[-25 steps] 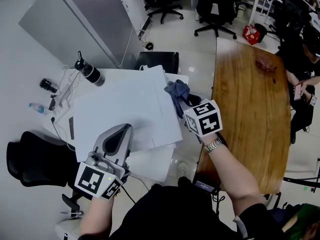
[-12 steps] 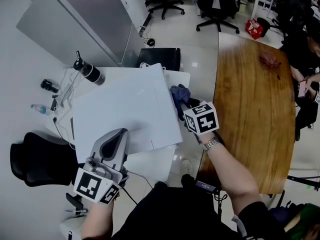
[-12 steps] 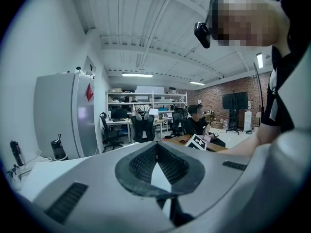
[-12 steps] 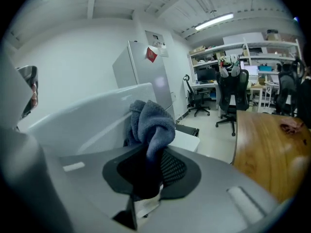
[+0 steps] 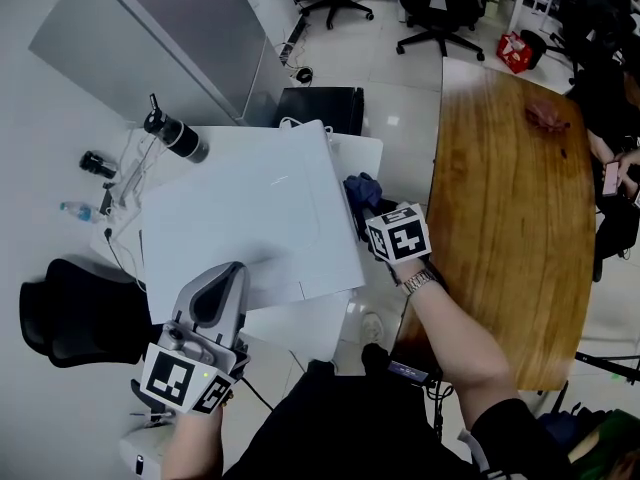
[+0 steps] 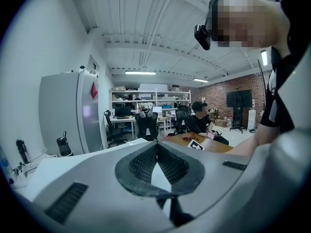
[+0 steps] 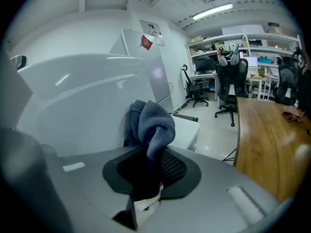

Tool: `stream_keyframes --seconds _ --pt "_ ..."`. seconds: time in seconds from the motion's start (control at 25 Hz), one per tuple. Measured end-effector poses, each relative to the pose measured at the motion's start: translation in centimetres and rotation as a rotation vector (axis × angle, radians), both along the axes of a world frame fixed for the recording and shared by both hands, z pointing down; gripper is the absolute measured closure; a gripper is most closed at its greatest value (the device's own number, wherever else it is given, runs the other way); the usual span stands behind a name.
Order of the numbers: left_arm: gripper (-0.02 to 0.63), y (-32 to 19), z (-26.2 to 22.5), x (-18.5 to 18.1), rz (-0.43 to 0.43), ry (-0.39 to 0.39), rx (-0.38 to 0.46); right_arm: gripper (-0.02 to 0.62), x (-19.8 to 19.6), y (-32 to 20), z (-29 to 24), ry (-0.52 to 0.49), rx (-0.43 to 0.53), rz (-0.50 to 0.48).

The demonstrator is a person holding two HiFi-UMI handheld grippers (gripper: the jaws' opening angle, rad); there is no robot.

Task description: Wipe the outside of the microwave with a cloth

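Dropped lower, right gripper [image 5: 372, 211] has fingers clamped on cloth [image 5: 360, 186] beside microwave [image 5: 250, 208]. On left gripper [image 5: 222, 280], fingers sit together, empty. Wooden table [image 5: 500, 198] lies right of the clamped fingers.

1. The head view is bright and evenly lit. The white microwave [image 5: 250, 208] top is almost washed out, with little surface detail.
2. Soft glare patches sit on the pale floor [image 5: 392, 118], and the wooden bench [image 5: 500, 188] has a dull sheen.
3. Shadows there are faint and soft-edged.
4. In the left gripper view, ceiling strip lights [image 6: 140, 72] glow white. The corners are black and straight lines bow outward.
5. The left tongs [image 6: 157, 149], close to the lens, are soft, while the room behind is sharper.
6. In the right gripper view, a strip light [image 7: 212, 10] shines at the upper right. Pale streaks reflect off the microwave's side. The cloth [image 7: 150, 123] is slightly blurred and falls into deep shade at the right tongs [image 7: 151, 160].
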State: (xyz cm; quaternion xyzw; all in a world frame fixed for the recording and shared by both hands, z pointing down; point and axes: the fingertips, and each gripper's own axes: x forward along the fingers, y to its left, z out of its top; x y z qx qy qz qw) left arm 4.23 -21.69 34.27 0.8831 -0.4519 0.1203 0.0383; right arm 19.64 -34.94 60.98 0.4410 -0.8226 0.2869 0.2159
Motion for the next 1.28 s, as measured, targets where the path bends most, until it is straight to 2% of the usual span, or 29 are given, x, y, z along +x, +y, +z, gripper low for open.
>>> stream_keyframes --seconds 0.88,1.28 --pt "0.601 1.3 0.0 -2.9 -0.076 -0.013 0.001 0.528 0.5 -0.2 6.0 0.101 -0.118 0.002" --pt "0.601 3.8 -0.5 -4.7 -0.051 0.034 0.028 0.529 2.3 2.5 3.9 0.148 -0.078 0.064"
